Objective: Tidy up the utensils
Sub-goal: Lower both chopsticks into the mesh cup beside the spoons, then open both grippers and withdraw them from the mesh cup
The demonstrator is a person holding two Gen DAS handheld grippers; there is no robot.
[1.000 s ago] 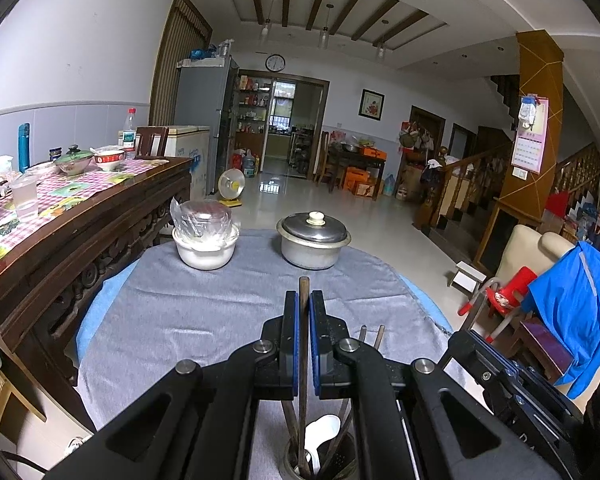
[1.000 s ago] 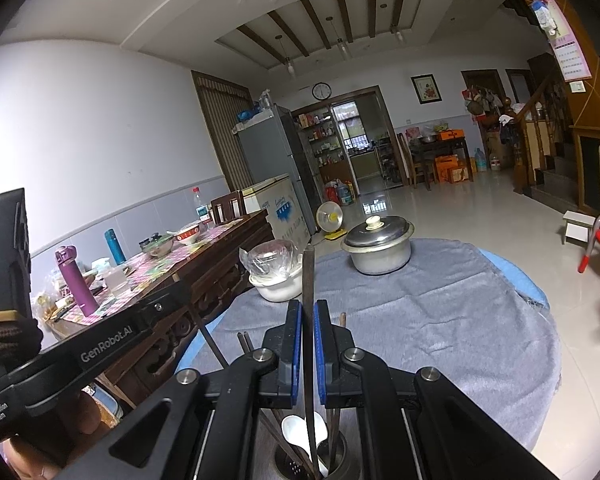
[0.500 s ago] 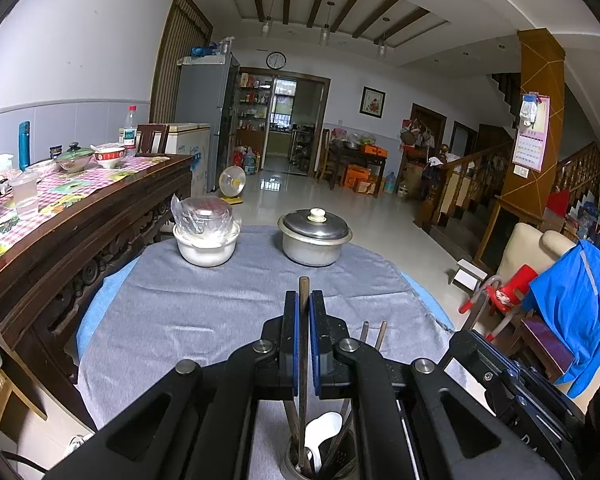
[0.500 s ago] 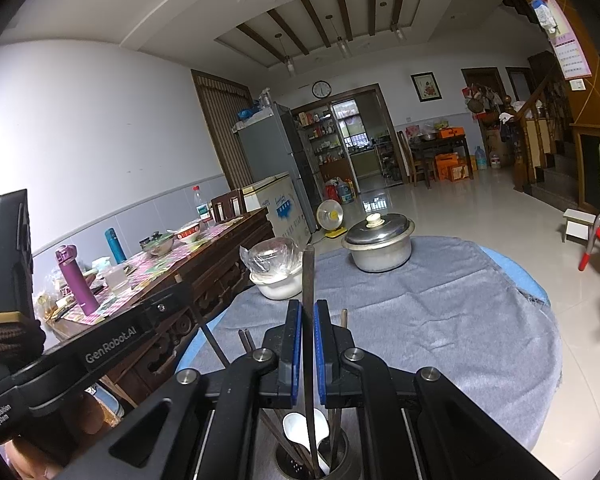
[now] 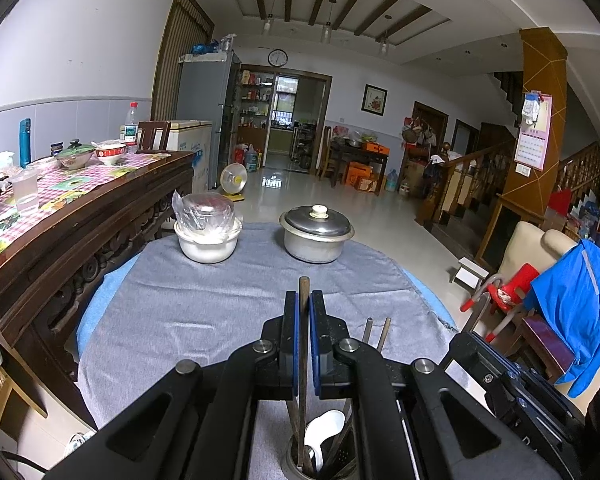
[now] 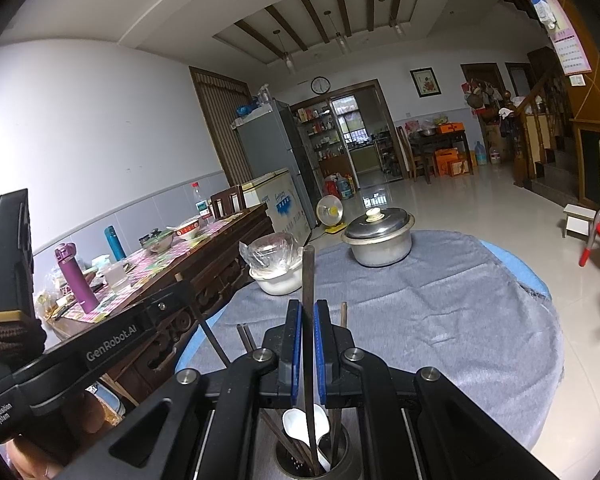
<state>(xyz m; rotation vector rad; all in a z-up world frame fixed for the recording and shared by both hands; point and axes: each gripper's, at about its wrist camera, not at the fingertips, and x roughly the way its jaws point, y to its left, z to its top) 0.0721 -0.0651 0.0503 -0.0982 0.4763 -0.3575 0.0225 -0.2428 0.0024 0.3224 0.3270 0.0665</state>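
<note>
"GenRobot.AI" on left gripper (image 6: 112, 340); both sets of fingers nearly closed — each pinching an upright chopstick (image 5: 303, 344) (image 6: 309, 320), tips down in holder (image 6: 312, 460).

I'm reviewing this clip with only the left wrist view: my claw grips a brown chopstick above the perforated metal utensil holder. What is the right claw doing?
Observer: The right claw is shut on its own dark grey chopstick, which it holds upright.
Operator: Where does that stick's lower end sit?
Observer: It runs down into the perforated metal utensil holder.
Operator: Who is holding my left claw?
Observer: A bare hand below a brown knitted cuff grips the handle of the left claw.
</note>
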